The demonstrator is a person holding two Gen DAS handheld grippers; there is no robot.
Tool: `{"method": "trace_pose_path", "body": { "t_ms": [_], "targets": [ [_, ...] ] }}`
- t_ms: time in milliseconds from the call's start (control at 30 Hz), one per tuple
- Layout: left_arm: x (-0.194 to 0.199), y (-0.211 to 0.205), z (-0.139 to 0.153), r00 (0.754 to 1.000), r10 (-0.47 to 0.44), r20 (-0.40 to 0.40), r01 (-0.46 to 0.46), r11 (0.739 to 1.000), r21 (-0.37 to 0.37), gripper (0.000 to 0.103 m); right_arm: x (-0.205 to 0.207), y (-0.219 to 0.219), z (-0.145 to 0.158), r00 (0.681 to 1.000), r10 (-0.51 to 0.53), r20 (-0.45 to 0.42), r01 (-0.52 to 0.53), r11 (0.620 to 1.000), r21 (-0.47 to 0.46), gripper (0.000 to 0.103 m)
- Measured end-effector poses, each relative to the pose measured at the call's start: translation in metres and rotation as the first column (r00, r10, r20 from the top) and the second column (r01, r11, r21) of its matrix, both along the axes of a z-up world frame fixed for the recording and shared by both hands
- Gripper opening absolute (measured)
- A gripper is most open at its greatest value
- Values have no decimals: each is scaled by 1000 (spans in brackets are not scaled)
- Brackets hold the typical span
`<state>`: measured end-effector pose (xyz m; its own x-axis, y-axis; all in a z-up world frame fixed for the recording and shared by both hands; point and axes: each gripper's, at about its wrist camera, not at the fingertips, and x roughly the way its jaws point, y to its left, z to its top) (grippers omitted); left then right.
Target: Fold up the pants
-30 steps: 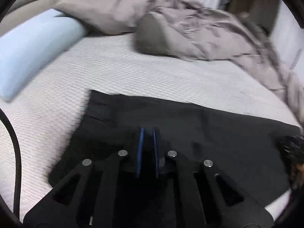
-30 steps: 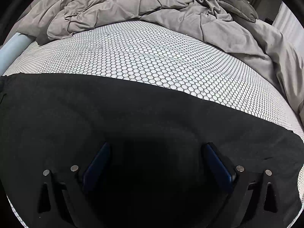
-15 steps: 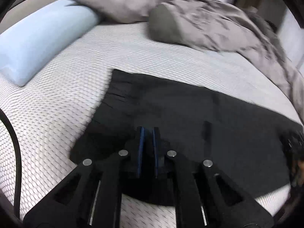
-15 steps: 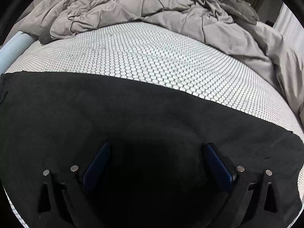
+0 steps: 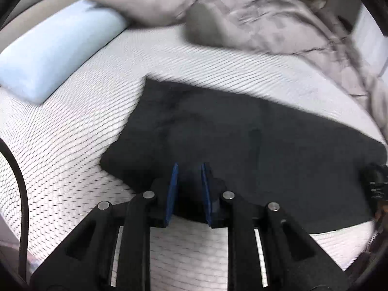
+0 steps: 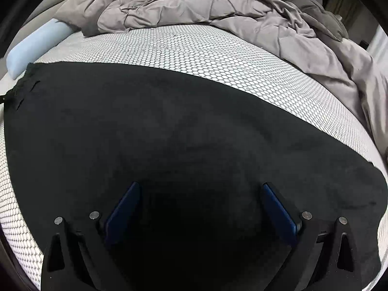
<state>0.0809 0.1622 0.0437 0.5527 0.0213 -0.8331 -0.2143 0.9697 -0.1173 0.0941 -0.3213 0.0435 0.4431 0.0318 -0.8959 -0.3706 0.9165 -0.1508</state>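
The black pants [image 5: 242, 150] lay spread flat on the bed [image 5: 72, 145], whose white cover carried a fine honeycomb pattern, with the gathered waistband end toward the left and the cloth running away to the right. In the left wrist view the left gripper [image 5: 189, 189] sat at the near edge of the pants, its blue pads [image 5: 172, 191] parted by a narrow gap with dark cloth showing between them (nothing looked pinched, though the blur made the contact hard to judge). In the right wrist view the right gripper [image 6: 201, 208] was spread wide over the middle of the pants [image 6: 184, 131], its two blue pads [image 6: 122, 208] well apart and holding nothing; the cloth filled the whole near half of that view. A pale blue bolster pillow [image 5: 53, 53] lay at the far left of the bed, just beyond the waistband corner. A rumpled grey comforter [image 6: 206, 7] was heaped along the far side and trailed down the right edge, well apart from the pants.
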Motion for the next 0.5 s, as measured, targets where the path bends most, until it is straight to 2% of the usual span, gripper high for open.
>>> {"method": "trace_pose_path", "body": {
  "t_ms": [33,67,100,133,167,200,233,300,367,433,500],
  "targets": [
    [-1,-7,5,1000,-27,16,27,1000,-9,23,-3,2,2,1000,8,-6,-8,1000,21,100],
    [0,-33,15,996,-74,51,75,997,-19,34,-7,5,3,999,28,-19,-27,998,51,100],
    [5,-49,18,992,-105,68,107,994,-26,50,-12,11,4,998,63,-32,-60,995,76,100],
    [8,-80,22,979,-180,95,184,982,-36,58,-17,19,4,995,99,-30,-97,993,63,100],
    [10,-108,22,967,-236,101,240,970,-34,73,-22,26,2,991,130,-18,-130,991,14,100],
    [13,-136,20,950,-298,94,301,953,-22,80,-26,29,-2,988,153,-10,-153,988,-29,100],
    [16,-170,14,925,-371,84,372,928,-2,80,-28,28,-3,986,168,-8,-169,985,-44,100],
    [24,-216,-1,890,-455,28,455,891,3,80,-29,12,-3,985,173,-25,-173,985,-6,100],
    [25,-247,-18,870,-492,-31,492,870,-2,80,-29,-12,-3,988,149,-47,-149,989,-3,100],
    [31,-274,-40,862,-501,-71,502,865,-5,80,-32,-53,0,995,88,-39,-90,995,-49,101],
    [34,-289,-51,860,-500,-104,505,862,32,85,-35,-105,7,999,-9,-33,7,998,-56,101]
  ]
}}
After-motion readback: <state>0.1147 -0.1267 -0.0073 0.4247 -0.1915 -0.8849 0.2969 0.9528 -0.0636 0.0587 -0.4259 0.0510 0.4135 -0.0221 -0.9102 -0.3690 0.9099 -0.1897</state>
